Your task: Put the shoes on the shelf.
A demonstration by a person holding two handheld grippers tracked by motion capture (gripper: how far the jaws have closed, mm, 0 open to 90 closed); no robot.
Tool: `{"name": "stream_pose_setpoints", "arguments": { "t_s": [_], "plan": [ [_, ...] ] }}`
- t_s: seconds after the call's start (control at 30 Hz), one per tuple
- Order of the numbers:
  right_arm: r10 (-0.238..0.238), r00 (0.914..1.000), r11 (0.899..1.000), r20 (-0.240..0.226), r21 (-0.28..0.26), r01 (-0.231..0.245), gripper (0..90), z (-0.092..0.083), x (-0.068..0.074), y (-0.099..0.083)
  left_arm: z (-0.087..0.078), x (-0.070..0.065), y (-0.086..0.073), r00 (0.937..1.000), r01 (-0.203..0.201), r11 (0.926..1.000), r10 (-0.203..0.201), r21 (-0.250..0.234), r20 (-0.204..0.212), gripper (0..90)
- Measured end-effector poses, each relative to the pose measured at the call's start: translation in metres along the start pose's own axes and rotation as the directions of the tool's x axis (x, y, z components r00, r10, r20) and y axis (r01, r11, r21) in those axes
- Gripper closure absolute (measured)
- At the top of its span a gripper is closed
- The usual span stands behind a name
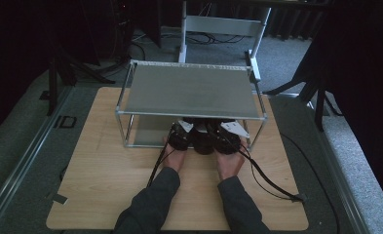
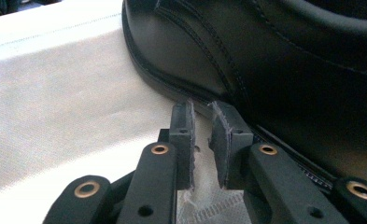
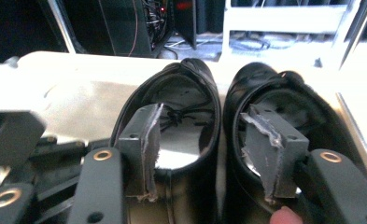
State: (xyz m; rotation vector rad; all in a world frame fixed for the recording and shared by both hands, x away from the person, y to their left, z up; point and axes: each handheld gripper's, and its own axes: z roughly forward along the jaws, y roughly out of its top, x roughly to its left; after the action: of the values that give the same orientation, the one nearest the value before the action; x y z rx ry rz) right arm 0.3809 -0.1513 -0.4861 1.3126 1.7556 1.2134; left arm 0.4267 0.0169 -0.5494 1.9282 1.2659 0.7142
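Observation:
A pair of black leather shoes stands heel-first toward me on the rack's lower shelf (image 1: 147, 131). In the right gripper view the left shoe (image 3: 181, 84) and the right shoe (image 3: 274, 81) sit side by side. My right gripper (image 3: 202, 116) is open, with one pad inside each shoe's mouth; the two adjoining shoe walls lie between the pads, untouched. In the left gripper view my left gripper (image 2: 203, 109) is open by a narrow gap with nothing in it, low over the pale shelf (image 2: 69, 93), just beside a shoe's sole edge (image 2: 265, 60). Both grippers (image 1: 179, 139) (image 1: 228, 139) reach under the top shelf.
A two-level metal rack (image 1: 189, 90) stands on a wooden table (image 1: 106, 165); its top shelf overhangs the shoes and both grippers. Thin corner posts (image 1: 126, 129) flank the opening. Cables (image 1: 267, 180) trail across the table to the right. Dark stands and carpet surround the table.

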Motion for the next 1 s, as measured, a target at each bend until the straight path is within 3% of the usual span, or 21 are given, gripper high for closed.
{"name": "stream_pose_setpoints", "arguments": {
  "t_s": [0.1, 0.13, 0.2, 0.27, 0.3, 0.33, 0.4, 0.43, 0.5, 0.57, 0.63, 0.8, 0.93, 1.0],
  "plan": [
    [-0.041, 0.9991, 0.999, 0.002, -0.017, 0.041, 43.9, -0.011, 0.000, -0.001, 0.000, 0.001, 0.000, 1.0000, 0.001, 1.0000, -0.001, 0.001, 0.005, 77.6],
    [-0.052, 0.9985, 0.997, 0.016, -0.052, 0.053, 44.3, -0.024, -0.005, -0.004, -0.001, 0.002, -0.001, 0.9999, 0.007, 1.0000, -0.007, 0.003, 0.013, 77.0],
    [-0.074, 0.9962, 0.995, 0.045, -0.062, 0.077, 42.7, -0.034, -0.013, -0.008, -0.001, 0.003, -0.001, 0.9998, 0.008, 1.0000, -0.008, 0.005, 0.020, 76.3],
    [-0.081, 0.9953, 0.995, 0.053, -0.058, 0.084, 41.2, -0.038, -0.018, -0.010, -0.001, 0.004, -0.002, 0.9997, 0.009, 0.9999, -0.009, 0.006, 0.023, 76.1],
    [-0.085, 0.9946, 0.996, 0.060, -0.021, 0.086, 38.2, -0.041, -0.028, -0.016, 0.000, 0.004, -0.002, 0.9996, 0.009, 0.9999, -0.010, 0.009, 0.025, 75.6],
    [-0.080, 0.9946, 0.997, 0.066, -0.012, 0.081, 38.1, -0.042, -0.033, -0.020, 0.001, 0.005, -0.002, 0.9993, 0.026, 0.9997, -0.026, 0.003, 0.028, 75.4],
    [-0.069, 0.9958, 0.998, 0.060, 0.001, 0.069, 37.3, -0.042, -0.037, -0.024, 0.002, 0.007, -0.002, 0.9994, 0.020, 0.9997, -0.021, 0.014, 0.026, 74.9],
    [-0.059, 0.9968, 0.998, 0.054, 0.018, 0.058, 36.5, -0.041, -0.042, -0.028, 0.002, 0.008, -0.002, 0.9994, 0.024, 0.9995, -0.024, 0.019, 0.025, 74.9],
    [-0.027, 0.9996, 0.997, -0.002, 0.066, 0.027, 33.6, -0.034, -0.049, -0.040, 0.006, 0.009, -0.003, 0.9990, 0.036, 0.9991, -0.036, 0.022, 0.025, 74.8],
    [-0.032, 0.9992, 0.994, -0.024, 0.103, 0.034, 33.3, -0.025, -0.051, -0.046, 0.010, 0.011, -0.002, 0.9968, 0.072, 0.9968, -0.073, 0.034, 0.032, 74.8],
    [-0.018, 0.9990, 0.991, -0.041, 0.135, 0.024, 33.8, -0.016, -0.055, -0.050, 0.011, 0.012, -0.001, 0.9966, 0.074, 0.9964, -0.076, 0.041, 0.032, 75.2],
    [0.022, 0.9963, 0.993, -0.083, 0.121, -0.012, 32.4, -0.009, -0.064, -0.055, 0.017, 0.018, 0.001, 0.9936, 0.099, 0.9928, -0.103, 0.067, 0.048, 75.8],
    [0.048, 0.9938, 0.995, -0.100, 0.095, -0.038, 34.0, -0.010, -0.058, -0.052, 0.018, 0.020, 0.003, 0.9940, 0.097, 0.9921, -0.101, 0.079, 0.042, 78.4],
    [0.037, 0.9933, 0.995, -0.109, 0.093, -0.027, 34.9, -0.011, -0.055, -0.051, 0.019, 0.023, 0.003, 0.9920, 0.121, 0.9894, -0.124, 0.080, 0.025, 78.6]
  ]
}}
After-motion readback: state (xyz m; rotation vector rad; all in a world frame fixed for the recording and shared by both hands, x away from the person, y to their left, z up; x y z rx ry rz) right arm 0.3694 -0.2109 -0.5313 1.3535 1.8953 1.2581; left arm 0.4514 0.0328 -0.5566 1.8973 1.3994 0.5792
